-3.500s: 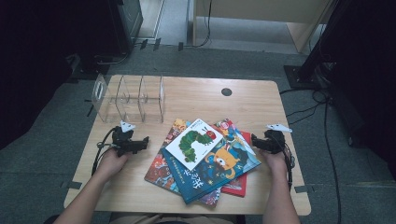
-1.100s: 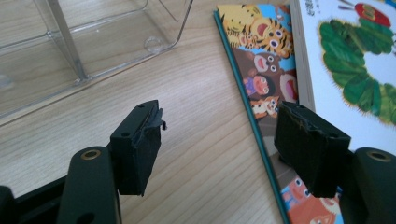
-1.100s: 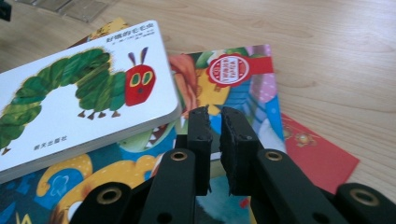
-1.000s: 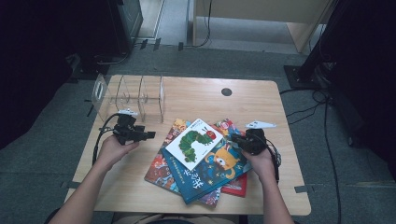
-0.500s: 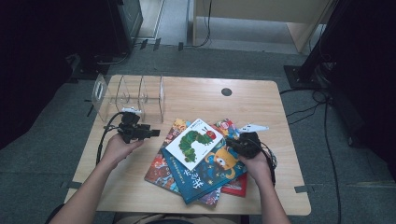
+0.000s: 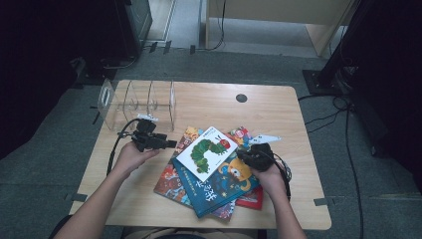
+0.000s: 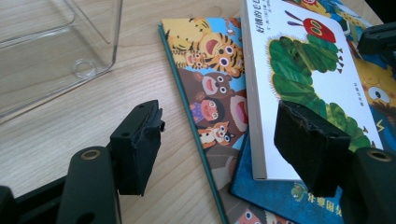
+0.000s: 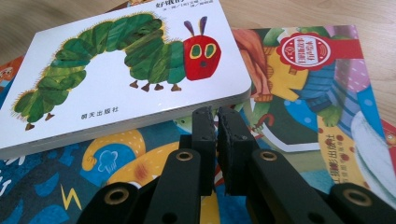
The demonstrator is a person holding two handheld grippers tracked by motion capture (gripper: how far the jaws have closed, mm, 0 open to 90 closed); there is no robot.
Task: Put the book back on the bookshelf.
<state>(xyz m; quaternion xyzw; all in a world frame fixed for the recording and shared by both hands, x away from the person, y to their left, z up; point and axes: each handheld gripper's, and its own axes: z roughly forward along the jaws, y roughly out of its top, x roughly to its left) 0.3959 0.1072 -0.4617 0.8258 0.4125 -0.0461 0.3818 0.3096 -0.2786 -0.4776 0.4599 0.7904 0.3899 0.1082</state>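
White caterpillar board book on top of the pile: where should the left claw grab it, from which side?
Take the white caterpillar board book by its thick long edge facing the left claw, coming in low from the clear acrylic rack side. That edge overhangs the blue book below, so one jaw can likely slip under. The claw is open; the right claw is shut at the opposite edge.

Clear acrylic rack (image 6: 137, 102) on table (image 6: 298, 124), far-left corner.

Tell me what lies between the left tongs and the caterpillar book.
In the left gripper view, bare wood and the animal-faces book separate the open left tongs from the caterpillar book, whose corner sits by one tong.
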